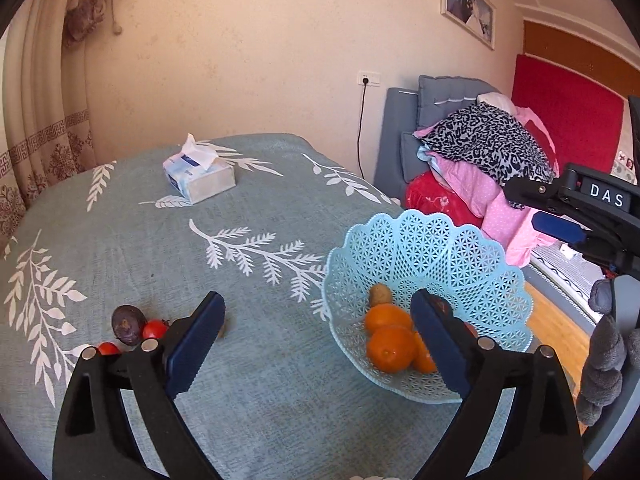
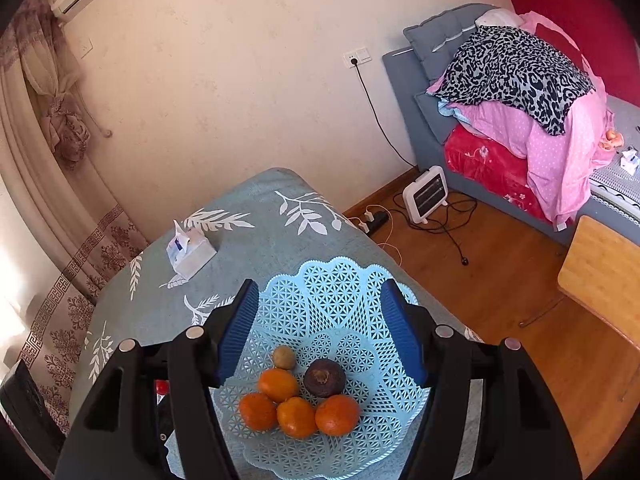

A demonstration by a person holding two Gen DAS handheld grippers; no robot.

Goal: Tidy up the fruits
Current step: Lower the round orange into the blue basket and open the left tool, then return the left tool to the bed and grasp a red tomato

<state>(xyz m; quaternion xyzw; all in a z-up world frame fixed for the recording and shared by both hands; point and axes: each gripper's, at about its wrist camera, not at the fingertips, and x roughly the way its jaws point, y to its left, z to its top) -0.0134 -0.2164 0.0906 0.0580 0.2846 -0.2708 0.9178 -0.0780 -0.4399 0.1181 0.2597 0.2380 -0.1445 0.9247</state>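
A light blue lattice basket [image 1: 460,248] [image 2: 340,280] sits at the table's right edge. It holds several oranges [image 2: 298,416] [image 1: 390,349], a small brown kiwi [image 2: 284,357] [image 1: 380,294] and a dark purple fruit [image 2: 324,377]. On the cloth at the left lie another dark purple fruit [image 1: 129,324] and two cherry tomatoes [image 1: 154,329]. My left gripper [image 1: 316,340] is open and empty, low over the cloth between the loose fruit and the basket. My right gripper [image 2: 320,332] is open and empty, above the basket.
A tissue box [image 1: 199,178] [image 2: 190,254] stands at the table's far side. The table has a teal leaf-print cloth [image 1: 256,360]. To the right are wooden floor, a heater [image 2: 426,193] with cables, a bed with piled bedding [image 2: 520,100] and a wooden stool [image 2: 604,276].
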